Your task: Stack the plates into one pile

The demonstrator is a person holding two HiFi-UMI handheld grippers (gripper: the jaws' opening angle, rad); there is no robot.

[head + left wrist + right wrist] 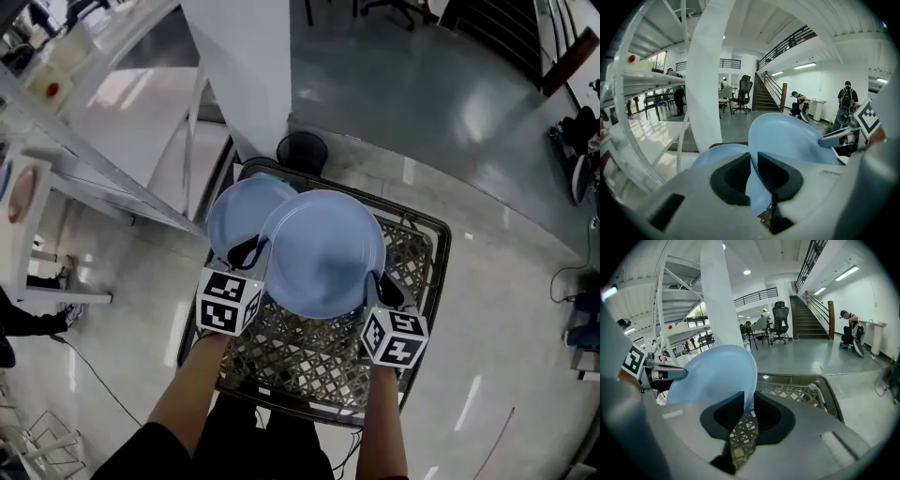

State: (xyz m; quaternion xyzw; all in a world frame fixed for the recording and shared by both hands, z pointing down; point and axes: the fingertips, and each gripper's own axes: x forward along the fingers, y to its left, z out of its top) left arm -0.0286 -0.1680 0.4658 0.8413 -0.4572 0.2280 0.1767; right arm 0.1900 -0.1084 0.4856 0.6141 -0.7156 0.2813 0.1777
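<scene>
Two light blue plates hang above a woven metal table (417, 246). My left gripper (246, 253) is shut on the near rim of the left plate (234, 211), which sits farther back and partly under the other. My right gripper (382, 286) is shut on the right rim of the front plate (323, 253), which overlaps the left one. In the left gripper view the held rim runs between the jaws of the left gripper (753, 161), with the left plate (715, 154) beside them and the front plate (787, 136) tilted up behind. The right gripper view shows the right gripper (749, 404) pinching the front plate (717, 376).
A white pillar (244, 66) and a black round bin (302, 150) stand just beyond the table. White shelving (112, 169) runs along the left. The lattice tabletop (797, 392) stretches to the right of the plates. People stand far off by a staircase (768, 91).
</scene>
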